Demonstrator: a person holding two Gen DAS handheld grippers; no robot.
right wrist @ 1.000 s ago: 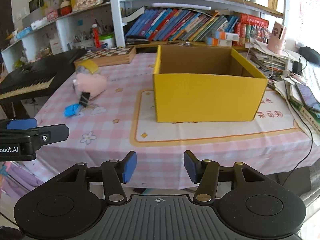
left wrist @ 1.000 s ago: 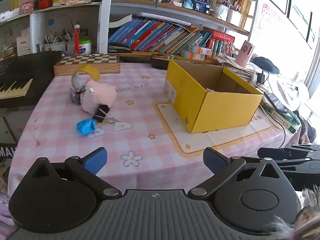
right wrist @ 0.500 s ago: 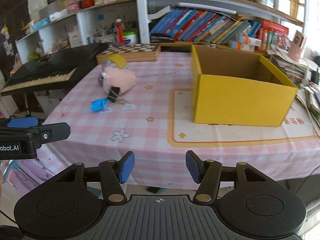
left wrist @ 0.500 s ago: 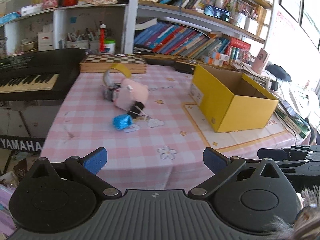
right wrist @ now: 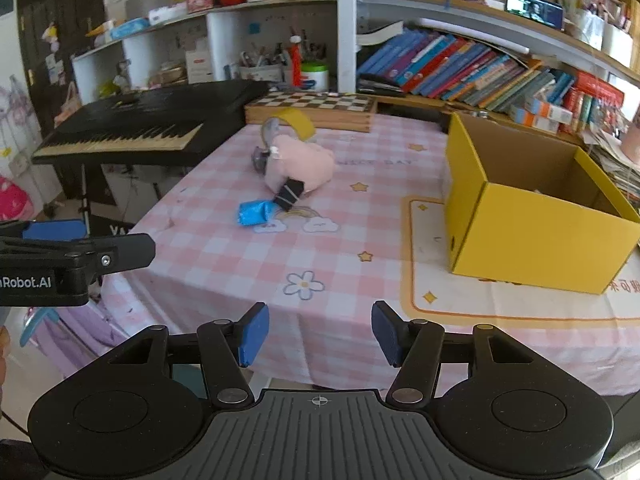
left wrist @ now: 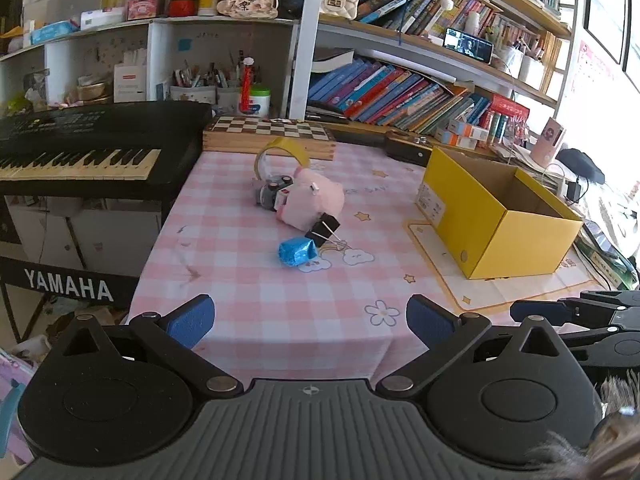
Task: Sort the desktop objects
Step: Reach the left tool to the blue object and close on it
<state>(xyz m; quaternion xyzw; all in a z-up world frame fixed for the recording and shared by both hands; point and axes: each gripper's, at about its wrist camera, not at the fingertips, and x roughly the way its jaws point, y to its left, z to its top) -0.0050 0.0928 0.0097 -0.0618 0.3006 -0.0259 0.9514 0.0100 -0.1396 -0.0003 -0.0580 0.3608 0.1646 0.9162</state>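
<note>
two empty grippers are held open before the cluttered table (left wrist: 248, 280).
left gripper (left wrist: 310, 318) and right gripper (right wrist: 319, 334) are kept short of the blue packet (left wrist: 297, 251).

An open yellow cardboard box (left wrist: 500, 216) sits upright on a pink checked tablecloth. Well apart from it to the left lies a small cluster: a pink plush toy (left wrist: 314, 202) on its side, a black binder clip (left wrist: 323, 227) touching its near edge, a crumpled blue wrapper (left wrist: 297, 252) just beside the clip, a yellow tape roll (left wrist: 282, 154) standing on edge behind, and a small grey object (left wrist: 270, 196), too small to identify.
</note>
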